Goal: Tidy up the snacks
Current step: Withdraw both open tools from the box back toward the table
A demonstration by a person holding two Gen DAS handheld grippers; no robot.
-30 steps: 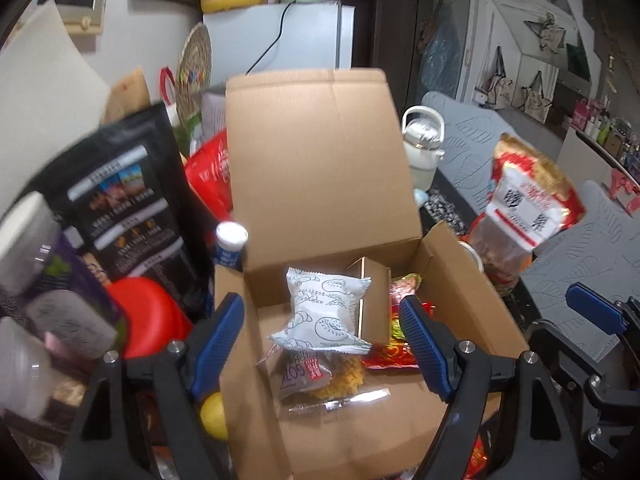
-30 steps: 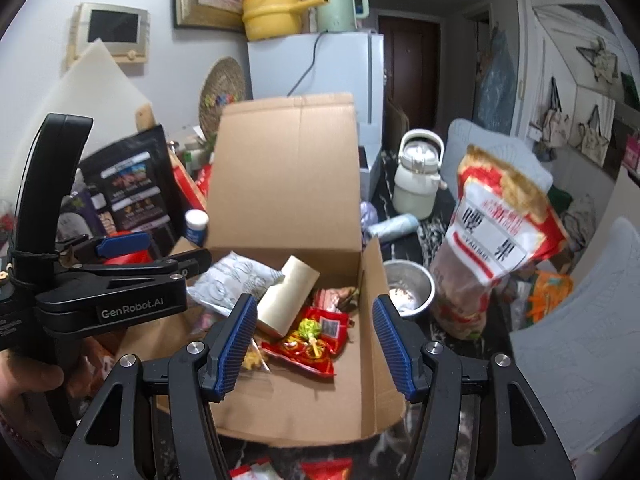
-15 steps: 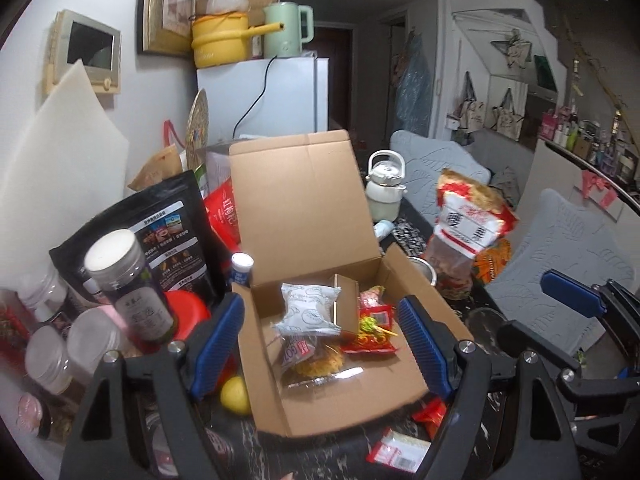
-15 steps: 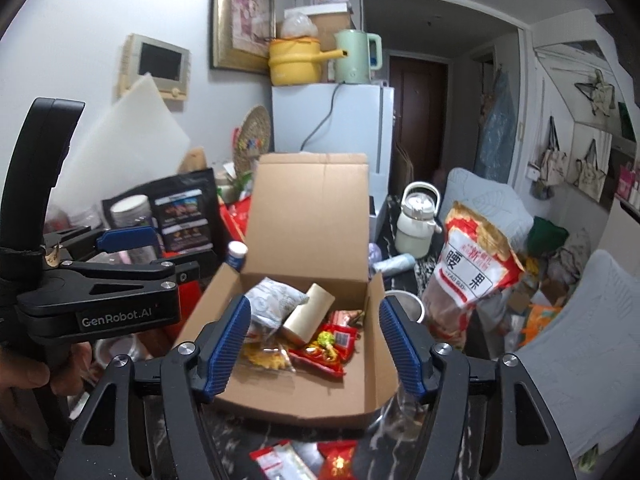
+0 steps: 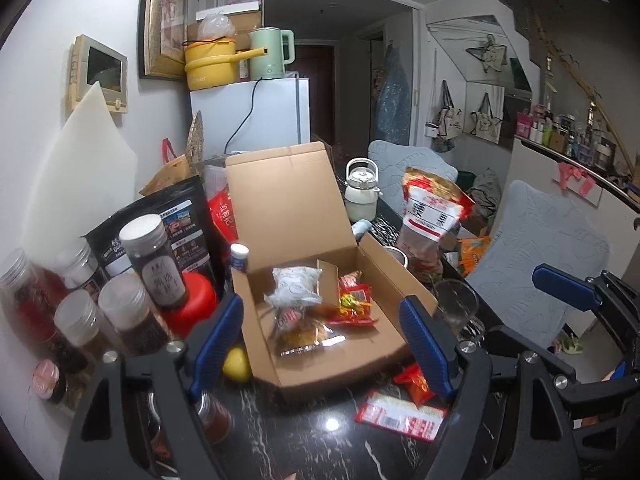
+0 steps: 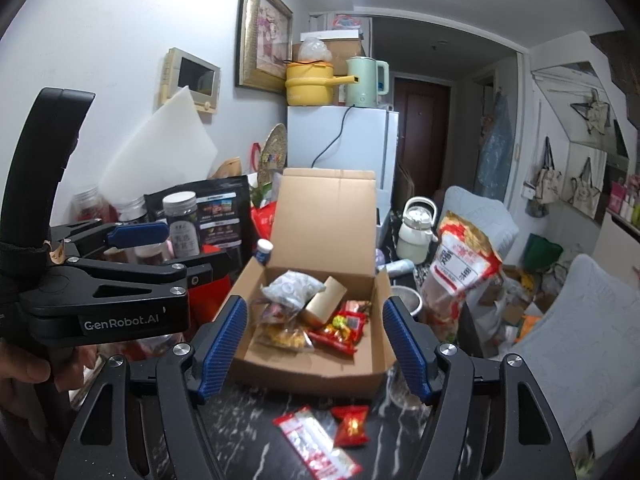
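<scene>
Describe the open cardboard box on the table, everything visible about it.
The cardboard box is plain brown corrugated card, shallow and rectangular, resting on the dark marbled table. Its hinged lid stands open, leaning slightly back. A loose card flap tilts up inside. It holds a white snack packet, a clear bag of yellow snacks and red wrappers. A lemon sits against its left front corner; two red packets lie on the table before it. Neither gripper touches it.

Left claw (image 5: 322, 336) and right claw (image 6: 314, 346) both spread wide, empty; level, side by side
</scene>
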